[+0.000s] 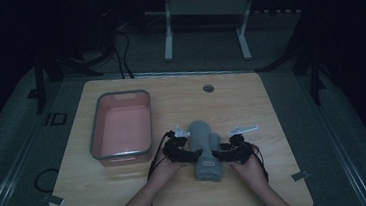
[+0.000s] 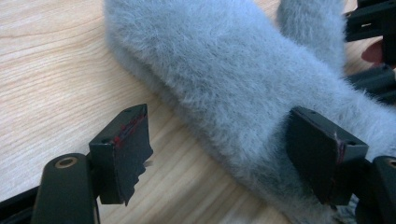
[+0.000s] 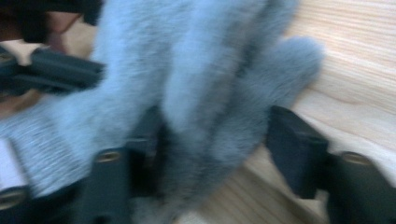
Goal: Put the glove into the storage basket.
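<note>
A grey fuzzy mitten (image 1: pixel 206 148) lies on the wooden table (image 1: pixel 251 102), cuff toward the person and thumb on its right. My left gripper (image 1: pixel 193 156) reaches its cuff end from the left. In the left gripper view the mitten (image 2: pixel 224 60) lies between the jaws: the right-hand pad (image 2: pixel 322 149) is against the fur, while bare wood shows between the other pad and the mitten. My right gripper (image 1: pixel 221 154) comes in from the right. Its view is blurred, with the mitten (image 3: pixel 196 70) between its jaws and wood showing beside the right-hand pad (image 3: pixel 294 149).
A grey bin (image 1: pixel 94 141) with a pink inside stands to the left of the left hand. A round cable hole (image 1: pixel 208 88) sits near the table's far edge. Two small pale tags (image 1: pixel 242 129) lie beside the mitten. White frame legs (image 1: pixel 167 34) stand beyond the table.
</note>
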A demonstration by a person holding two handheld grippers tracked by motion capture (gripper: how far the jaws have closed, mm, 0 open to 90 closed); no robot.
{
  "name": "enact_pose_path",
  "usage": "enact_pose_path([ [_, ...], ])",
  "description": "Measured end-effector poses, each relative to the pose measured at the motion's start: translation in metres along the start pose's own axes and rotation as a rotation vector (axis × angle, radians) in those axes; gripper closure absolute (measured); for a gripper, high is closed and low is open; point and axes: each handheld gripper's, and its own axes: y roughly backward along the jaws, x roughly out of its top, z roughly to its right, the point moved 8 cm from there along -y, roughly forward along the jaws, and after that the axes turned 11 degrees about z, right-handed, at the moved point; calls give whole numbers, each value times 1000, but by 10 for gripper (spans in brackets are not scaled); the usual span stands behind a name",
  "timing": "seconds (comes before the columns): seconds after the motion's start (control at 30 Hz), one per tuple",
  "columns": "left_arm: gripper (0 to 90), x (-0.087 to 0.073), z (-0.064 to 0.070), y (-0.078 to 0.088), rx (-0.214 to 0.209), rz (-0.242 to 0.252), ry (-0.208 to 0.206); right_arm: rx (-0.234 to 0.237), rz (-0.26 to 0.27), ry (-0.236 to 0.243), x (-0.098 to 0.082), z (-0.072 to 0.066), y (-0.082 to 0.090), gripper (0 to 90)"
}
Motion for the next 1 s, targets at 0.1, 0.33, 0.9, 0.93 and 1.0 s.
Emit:
enact_pose_path([
  [0.1, 231, 1, 0, -4, -12, -9, 0, 43, -17, 4, -1, -1, -1, 615],
  [0.33, 166, 2, 0, -16, -35, -26, 33, 58, -39, 49, 0, 1, 0, 739],
  [0.9, 746, 9, 14, -22, -195, -53, -7, 52, -27, 40, 0, 2, 1, 784],
  [0.93, 761, 10, 15, -21, -193, -49, -10, 45, -19, 49, 0, 1, 1, 790],
  [1.0, 774, 12, 16, -19, -196, -50, -5, 29, -7, 61, 0, -1, 3, 803],
])
